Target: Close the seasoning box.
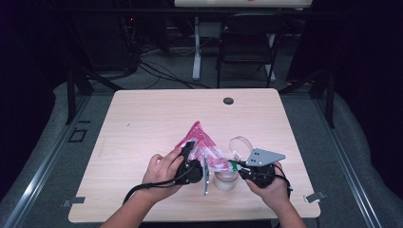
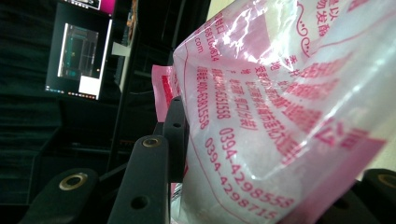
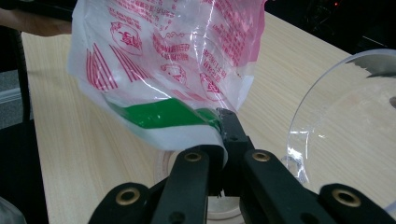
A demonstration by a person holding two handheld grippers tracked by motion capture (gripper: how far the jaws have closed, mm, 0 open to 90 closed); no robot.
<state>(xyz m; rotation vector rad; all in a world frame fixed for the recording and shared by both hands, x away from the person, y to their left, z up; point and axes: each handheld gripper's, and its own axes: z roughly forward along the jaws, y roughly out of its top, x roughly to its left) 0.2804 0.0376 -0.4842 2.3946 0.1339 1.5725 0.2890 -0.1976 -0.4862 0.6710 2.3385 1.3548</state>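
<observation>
Near the front edge of the table (image 1: 142,114), right of its middle, both grippers work one pink-printed plastic bag (image 1: 204,145) above a small clear jar (image 1: 226,179).

Right gripper (image 3: 224,140): jaws pinched tight on the bag's green-striped corner (image 3: 163,114); film folds over one finger. In the high view the right gripper (image 1: 240,166) sits just beside the jar, with a hand (image 1: 268,187) behind it.

Left gripper (image 1: 189,151): jaws partly closed around the bag's fatter body. In the left gripper view the bag (image 2: 280,116) bulges between the jaws and lies against one finger (image 2: 175,135); the other pad is hidden behind film, so I cannot tell how firm the grip is. White contents seem to sit low in the bag.

Jar stands upright, mouth under the gripped corner. Clear round lid (image 1: 241,144) stands on edge just behind the right gripper, close to the bag.

Judgement: step in hand looks like tipping the bag's contents into the jar.
- Keep the pinched corner directly over the jar mouth, low.
- Raise the left side slowly so the contents slide toward the corner, not over the fold.
- Avoid squeezing harder on the left; film could burst or spill.
- Mind the lid; a swing could knock it over.

Farther back, the table holds a dark round grommet (image 1: 228,100) near the far edge.
</observation>
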